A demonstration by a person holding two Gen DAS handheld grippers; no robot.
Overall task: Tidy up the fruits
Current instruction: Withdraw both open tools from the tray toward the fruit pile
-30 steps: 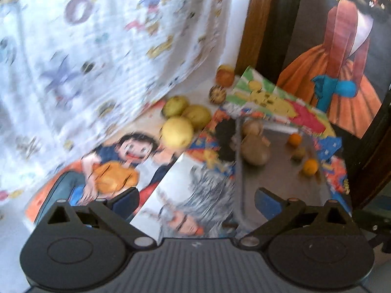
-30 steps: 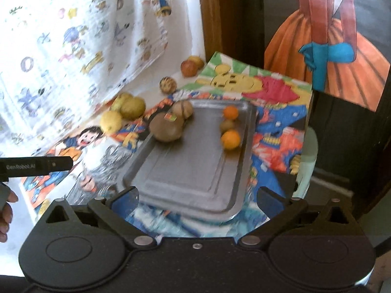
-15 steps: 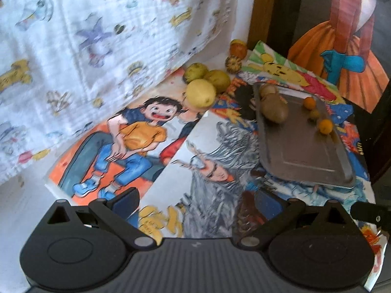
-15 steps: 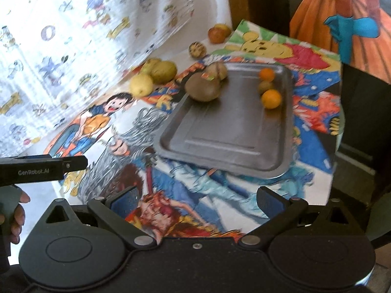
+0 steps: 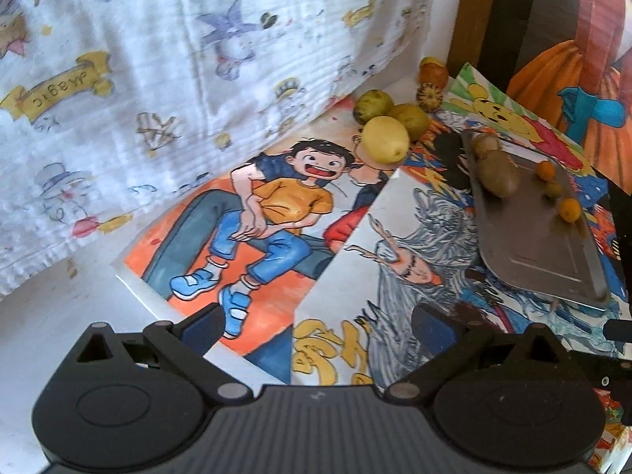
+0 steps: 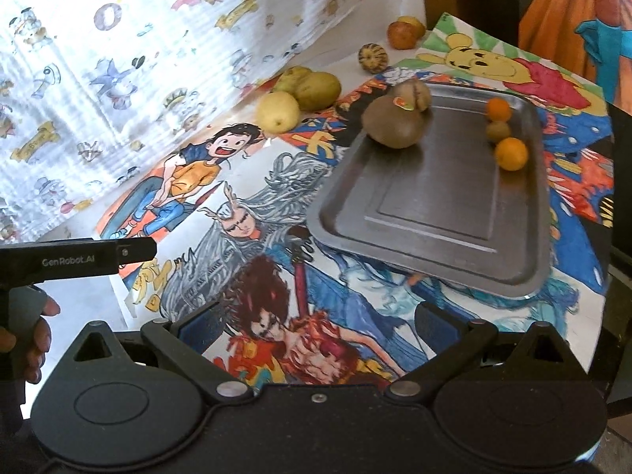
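Observation:
A metal tray [image 6: 434,213] [image 5: 525,245] lies on the cartoon-covered table. It holds two brown fruits [image 6: 393,122] [image 5: 497,173] at its far left corner and three small orange and green fruits [image 6: 510,153] [image 5: 568,208] along its right side. Off the tray, near the cloth, sit a yellow fruit [image 6: 277,111] [image 5: 385,139], two greenish ones [image 6: 318,89] [image 5: 410,117], a striped fruit [image 6: 372,55] [image 5: 429,94] and an apple [image 6: 401,34] [image 5: 432,75]. My left gripper [image 5: 318,322] and right gripper [image 6: 316,322] are both open and hold nothing, well short of the fruit.
A printed white cloth [image 5: 177,59] hangs along the left. A wooden post [image 5: 476,8] and a painted picture [image 5: 584,79] stand behind. The left gripper's body [image 6: 79,260] and a hand [image 6: 35,339] show at the left of the right wrist view.
Both grippers have pulled back and away from the tray, so the tray and fruit look smaller and more of the table shows. Both stayed open.

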